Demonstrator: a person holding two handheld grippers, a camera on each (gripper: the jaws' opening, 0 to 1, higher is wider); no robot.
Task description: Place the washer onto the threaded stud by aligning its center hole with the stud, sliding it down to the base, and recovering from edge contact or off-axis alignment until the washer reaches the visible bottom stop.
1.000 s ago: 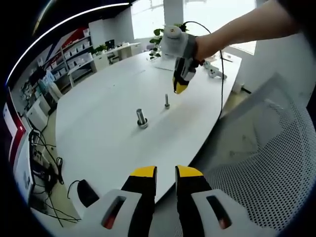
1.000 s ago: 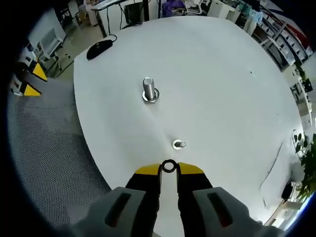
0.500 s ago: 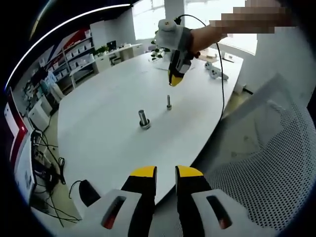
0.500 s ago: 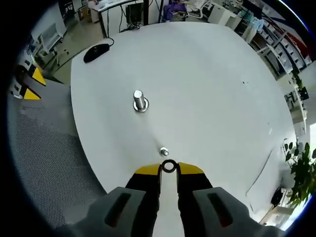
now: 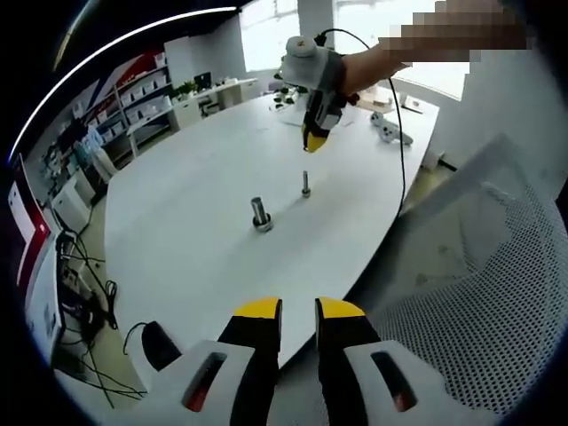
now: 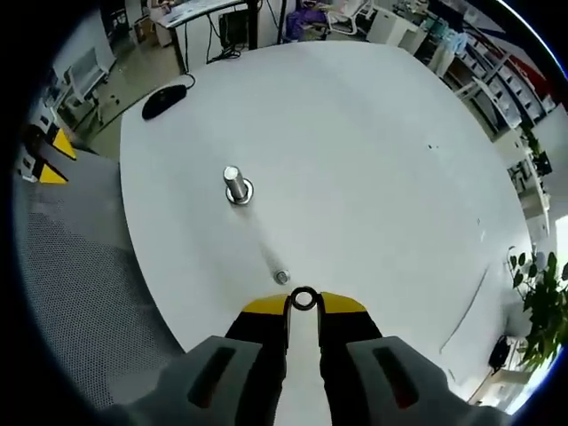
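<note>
My right gripper (image 6: 303,302) is shut on a small dark washer (image 6: 303,299), held by its rim between the yellow fingertips. Just beyond the tips and a little left, the thin threaded stud (image 6: 281,277) stands on the white table (image 6: 373,177). A thicker bolt with a wide base (image 6: 235,185) stands farther off. In the left gripper view the right gripper (image 5: 311,142) hangs well above the thin stud (image 5: 305,184), with the thick bolt (image 5: 260,213) nearer. My left gripper (image 5: 298,311) is off the table's edge, jaws a narrow gap apart with nothing between them.
A black mouse (image 6: 165,100) lies near the table's rim, and shows as well in the left gripper view (image 5: 158,346). A mesh chair (image 5: 461,293) sits beside the left gripper. Shelves and cables (image 5: 80,302) line the room. A plant (image 6: 541,302) stands past the far edge.
The right gripper, still holding the washer, has lifted and shifted over the table. In its view the thin stud has slid leftward and down toward the fingertips. The left gripper barely moved.
</note>
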